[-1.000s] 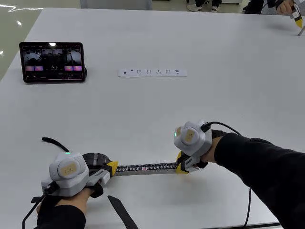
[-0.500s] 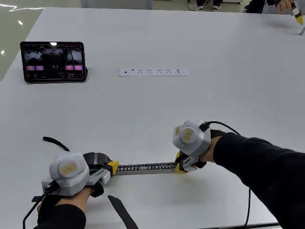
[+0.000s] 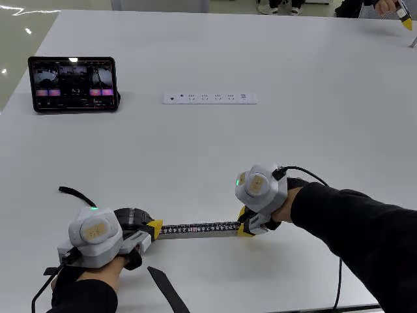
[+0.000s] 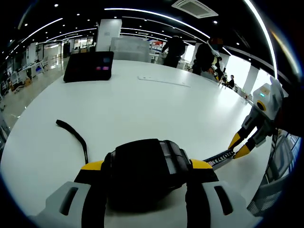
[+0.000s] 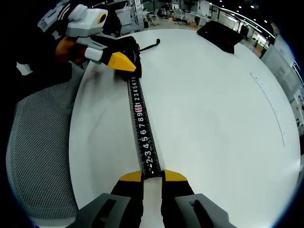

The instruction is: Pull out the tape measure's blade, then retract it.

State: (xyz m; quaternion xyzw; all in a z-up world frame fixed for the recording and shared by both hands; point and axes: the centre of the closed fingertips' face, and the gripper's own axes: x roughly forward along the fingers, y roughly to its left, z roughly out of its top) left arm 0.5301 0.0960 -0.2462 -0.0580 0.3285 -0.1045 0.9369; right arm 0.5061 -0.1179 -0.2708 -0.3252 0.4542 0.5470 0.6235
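The black tape measure case (image 3: pixel 130 219) rests on the white table (image 3: pixel 273 59) at the front left, and my left gripper (image 3: pixel 147 233) is shut on it. In the left gripper view the case (image 4: pixel 142 173) sits between the yellow-tipped jaws of the left gripper (image 4: pixel 145 165). The blade (image 3: pixel 199 229) runs flat to the right, numbers up. My right gripper (image 3: pixel 243 228) is shut on the blade's end. The right gripper view looks along the blade (image 5: pixel 141 128) from my right gripper (image 5: pixel 153 176) toward the case (image 5: pixel 130 47) and the left gripper (image 5: pixel 114 59).
A tablet (image 3: pixel 71 83) stands at the back left and a white power strip (image 3: pixel 208 98) lies mid-table. One black strap (image 3: pixel 75 194) lies left of the case, another (image 3: pixel 166 290) by the front edge. A person's hand (image 3: pixel 394 8) holds a tool at the far right corner.
My right gripper has moved a little left toward the case with the blade's end, so the drawn-out blade is slightly shorter. The left gripper and case have stayed put.
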